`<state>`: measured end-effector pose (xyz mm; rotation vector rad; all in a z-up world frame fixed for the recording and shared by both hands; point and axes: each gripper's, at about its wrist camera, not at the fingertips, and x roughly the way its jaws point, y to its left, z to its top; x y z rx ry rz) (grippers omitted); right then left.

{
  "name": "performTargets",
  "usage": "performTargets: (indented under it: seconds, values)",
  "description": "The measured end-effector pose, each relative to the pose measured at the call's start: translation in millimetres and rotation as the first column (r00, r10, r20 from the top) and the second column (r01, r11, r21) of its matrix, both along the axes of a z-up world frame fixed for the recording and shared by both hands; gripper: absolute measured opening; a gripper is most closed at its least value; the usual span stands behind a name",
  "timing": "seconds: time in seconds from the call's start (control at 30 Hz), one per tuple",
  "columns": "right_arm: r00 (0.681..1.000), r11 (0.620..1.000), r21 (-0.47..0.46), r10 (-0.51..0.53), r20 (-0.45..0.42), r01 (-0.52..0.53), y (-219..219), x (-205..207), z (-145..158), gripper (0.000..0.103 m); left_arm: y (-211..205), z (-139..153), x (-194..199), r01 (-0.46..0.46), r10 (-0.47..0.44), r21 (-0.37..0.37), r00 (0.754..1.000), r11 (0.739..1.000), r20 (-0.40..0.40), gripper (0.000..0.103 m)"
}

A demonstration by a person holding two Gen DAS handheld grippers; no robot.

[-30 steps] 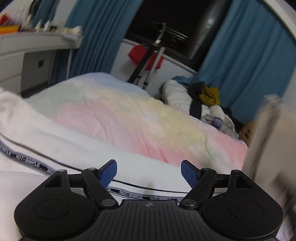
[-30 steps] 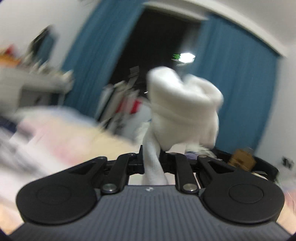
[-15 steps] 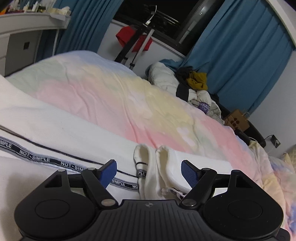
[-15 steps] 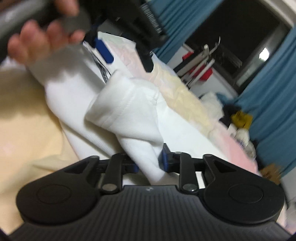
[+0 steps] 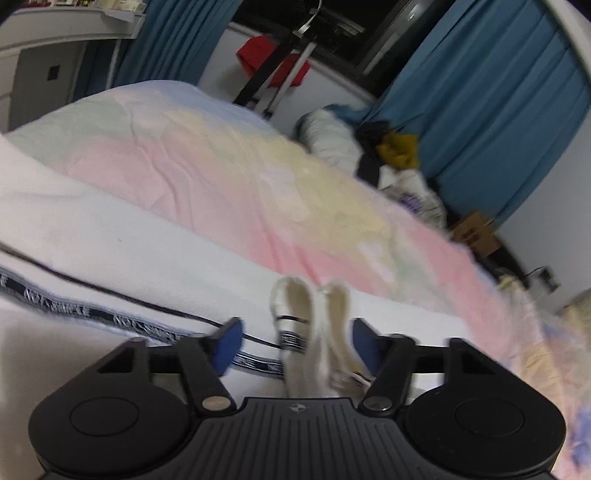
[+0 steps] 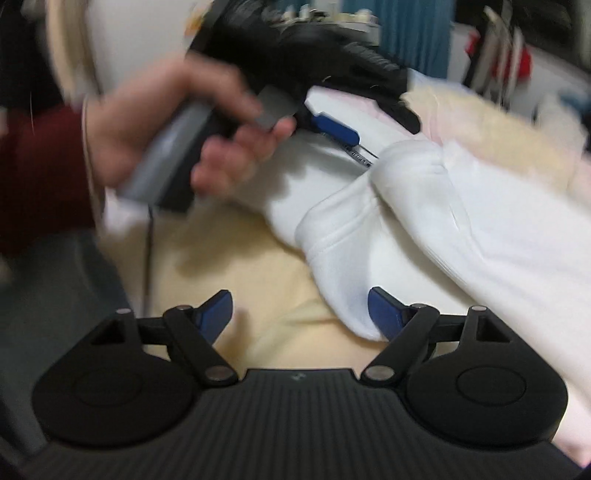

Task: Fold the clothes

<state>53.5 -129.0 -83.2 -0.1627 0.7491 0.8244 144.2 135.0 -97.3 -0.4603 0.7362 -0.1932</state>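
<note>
While opening, right claw (image 6: 299,314) flanks garment (image 6: 388,229).

A bedroom in a home: a bed (image 5: 207,177) under a pastel quilt fills the middle, blue curtains (image 5: 491,122) hang beside a dark window (image 5: 332,18) at twelve o'clock, and a heap of clothes (image 5: 388,155) lies at two o'clock near a cardboard box (image 5: 476,230).

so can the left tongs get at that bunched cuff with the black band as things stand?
Probably yes. The cuff already stands between the closing left tongs, nothing blocking it. The pads do not look pressed on it yet. The right tongs are opening beside another white fold, clear of the way.
</note>
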Motion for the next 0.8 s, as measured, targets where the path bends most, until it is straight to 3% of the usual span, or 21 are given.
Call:
performTargets:
  seconds: [0.07,0.2,0.27,0.37,0.43,0.53,0.67,0.8]
  values:
    - [0.999,0.987,0.152,-0.038,-0.035,0.043,-18.1,2.4,15.4,0.082,1.8,-2.8,12.8,0.015,-0.015,0.006,1.0,1.0,-0.023,0.057]
    - [0.984,0.949,0.272,-0.176,0.037,0.16,-46.4,-11.7,31.5,0.082,4.0,-11.5,39.1,0.055,-0.056,-0.013,0.997,0.998,-0.048,0.061]
    - [0.97,0.964,0.188,-0.213,0.119,0.189,-42.0,-12.0,31.1,0.082,1.1,-14.8,51.9,0.085,-0.087,-0.039,0.995,0.996,-0.045,0.061]
    - [0.968,0.975,0.122,-0.202,0.149,0.184,-32.0,-7.8,28.3,0.081,-10.1,-19.3,63.7,0.14,-0.142,-0.051,0.989,0.989,-0.035,0.055]
    - [0.972,0.981,0.093,-0.181,0.148,0.169,-26.8,-10.3,23.7,0.081,-15.1,-24.6,69.4,0.147,-0.148,-0.028,0.988,0.989,-0.047,0.026]
    - [0.965,0.982,0.031,-0.188,0.181,0.185,-16.5,-12.5,18.6,0.081,-12.1,-24.9,72.4,0.115,-0.117,-0.055,0.993,0.992,-0.029,0.023]
    - [0.955,0.971,0.038,-0.237,0.178,0.234,-14.5,5.8,-0.3,0.081,-11.4,-2.0,68.1,0.097,-0.093,-0.043,0.992,0.994,0.083,0.023]
    - [0.93,0.967,-0.001,-0.246,0.274,0.256,-6.6,1.4,-4.3,0.081,-18.6,-9.1,67.9,0.071,-0.076,0.075,0.995,0.995,0.068,0.024]
